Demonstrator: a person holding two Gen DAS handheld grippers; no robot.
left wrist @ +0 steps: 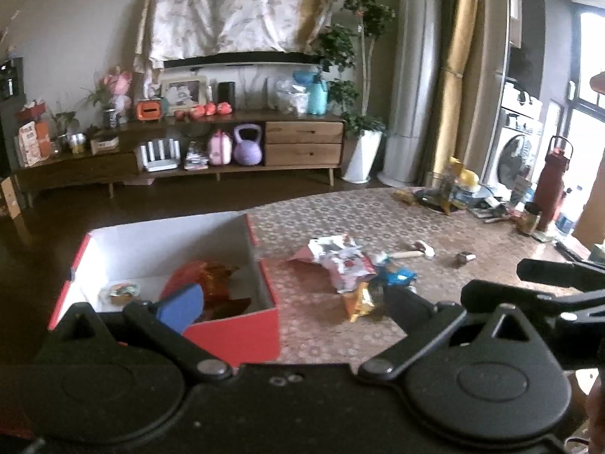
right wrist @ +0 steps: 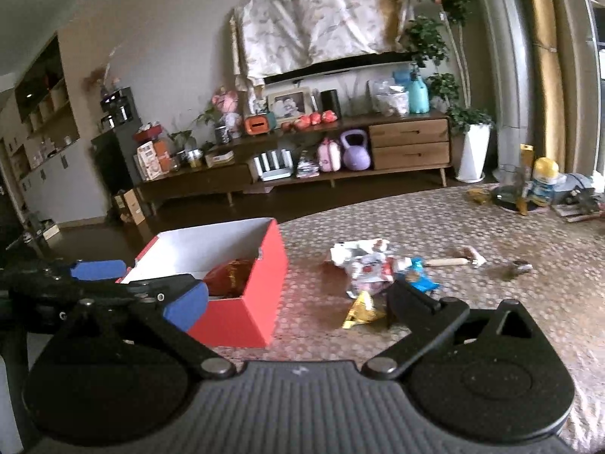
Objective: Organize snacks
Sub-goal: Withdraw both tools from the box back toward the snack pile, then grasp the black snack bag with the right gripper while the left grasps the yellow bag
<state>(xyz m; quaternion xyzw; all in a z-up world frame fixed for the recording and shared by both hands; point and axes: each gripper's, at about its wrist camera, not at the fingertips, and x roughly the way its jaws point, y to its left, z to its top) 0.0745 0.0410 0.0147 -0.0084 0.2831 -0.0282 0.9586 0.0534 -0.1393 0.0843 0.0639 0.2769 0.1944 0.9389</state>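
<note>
Left wrist view looks over a patterned tabletop (left wrist: 378, 333) in a living room. A red box (left wrist: 234, 335) with a white inside stands open at the table's left edge. Inside it lie a shiny orange-red snack bag (left wrist: 215, 280) and a small packet (left wrist: 123, 290) near the left wall. To the right of the box, well apart from it, a loose heap of snack packets (left wrist: 348, 265) rests on the table: white and red wrappers, a blue one and a yellow one (left wrist: 361, 299) nearest the camera. Farther right lie a small wooden-handled tool (left wrist: 414, 251) and a small dark piece (left wrist: 464, 258).

The left gripper (left wrist: 291, 302) has its jaws spread wide with nothing between them; its blue-padded finger (left wrist: 179, 308) sits in front of the box. The right gripper (right wrist: 298, 299) also stands fully released and empty, its blue pad (right wrist: 187, 306) before the box's near corner and its other finger by the yellow packet.

A wooden TV cabinet (left wrist: 302, 138) with a purple kettlebell (left wrist: 247, 143) stands against the far wall.
</note>
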